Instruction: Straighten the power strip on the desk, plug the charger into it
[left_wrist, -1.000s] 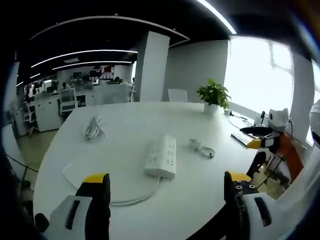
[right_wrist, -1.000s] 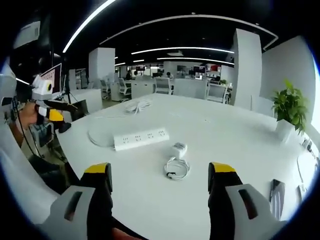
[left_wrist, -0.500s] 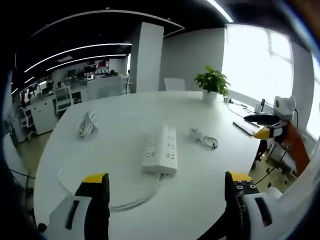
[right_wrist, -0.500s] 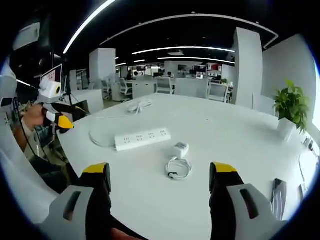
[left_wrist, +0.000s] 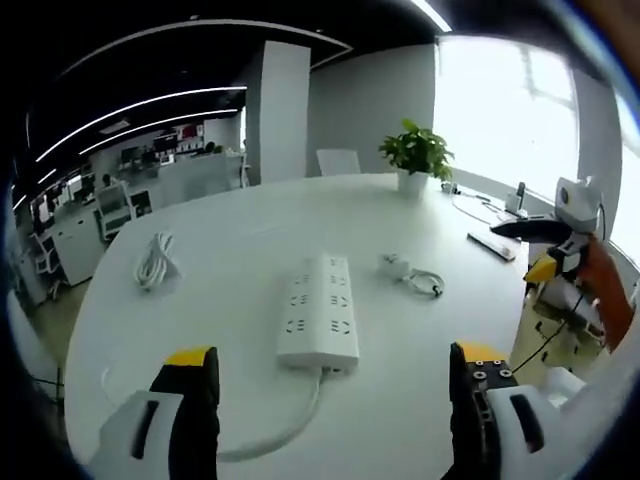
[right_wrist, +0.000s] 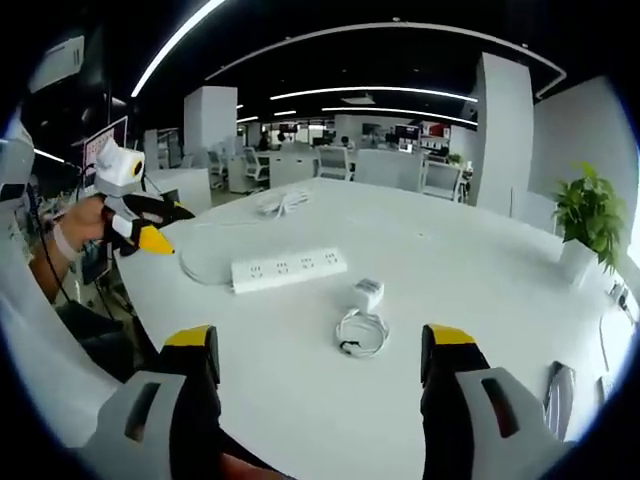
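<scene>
- Two yellow-tipped jaws of the left claw (left_wrist: 330, 365) rise at the bottom of the left gripper view, spread wide with nothing between them, above the near edge of the white worktop (left_wrist: 230, 250).
- Just beyond them the white power strip (left_wrist: 320, 322) lies flat, sockets up, its length running away from the near edge at a slight angle; its white cord (left_wrist: 285, 425) leaves the near end and curves off toward the left along the near edge.
- Right of the strip and a little farther in, apart from it, sits the white charger (left_wrist: 396, 265) with its coiled cable (left_wrist: 427, 284) beside it.
- Toward the left edge lies a separate bundle of white cable (left_wrist: 153, 263).
- At the far edge stands a potted plant (left_wrist: 415, 155), before a bright window.
- At the right edge of the worktop the right claw (left_wrist: 545, 262) comes into that view, held off the worktop; I cannot tell its gap from there.
- In the right gripper view the right claw's own jaws (right_wrist: 320, 350) stand wide and empty, with the charger (right_wrist: 367, 293) and its cable loop (right_wrist: 361, 331) straight ahead, the power strip (right_wrist: 288, 271) lying crosswise beyond them to the left, and the left claw (right_wrist: 150, 235) in a person's hand (right_wrist: 85, 217) off the worktop's left edge.
</scene>
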